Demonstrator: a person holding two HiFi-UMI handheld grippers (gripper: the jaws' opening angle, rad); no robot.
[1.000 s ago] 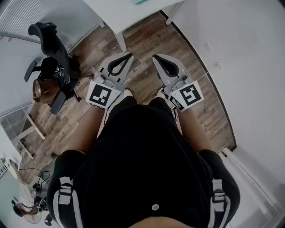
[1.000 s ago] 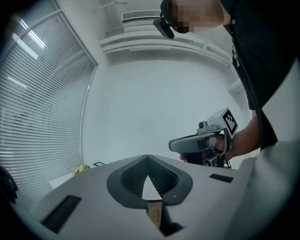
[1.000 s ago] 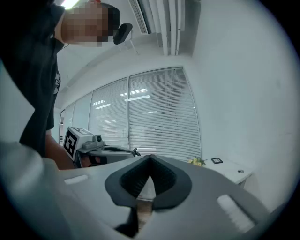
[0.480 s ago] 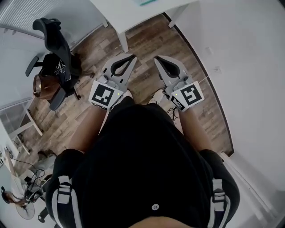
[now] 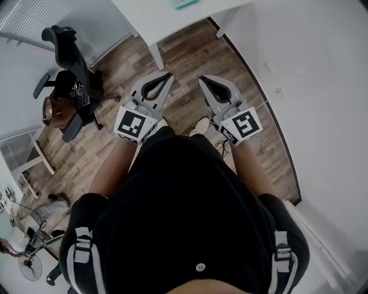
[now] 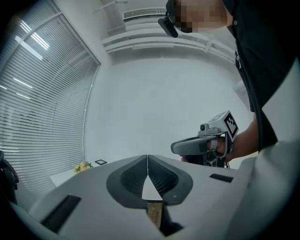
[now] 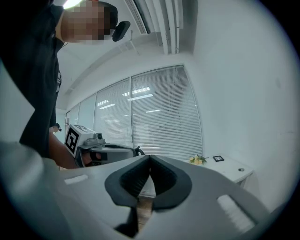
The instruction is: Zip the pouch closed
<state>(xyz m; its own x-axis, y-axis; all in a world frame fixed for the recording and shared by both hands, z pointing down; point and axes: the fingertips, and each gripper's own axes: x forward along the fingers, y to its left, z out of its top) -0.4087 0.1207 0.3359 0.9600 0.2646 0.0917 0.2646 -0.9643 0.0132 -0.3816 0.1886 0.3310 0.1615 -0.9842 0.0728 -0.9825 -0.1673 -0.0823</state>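
Nearest, below our black shirt (image 5: pixel 190 218), we hold the left grey two-jaw gripper (image 5: pixel 167 76) and the right grey two-jaw gripper (image 5: pixel 202 80) level and side by side over the brown wood-plank floor (image 5: pixel 184 51). Both have their jaws pressed together with nothing between them. Beyond, a white desk (image 5: pixel 149 20) stands; a teal object (image 5: pixel 185 3), cut off by the frame, lies by its near edge, and we cannot tell whether it is the pouch.
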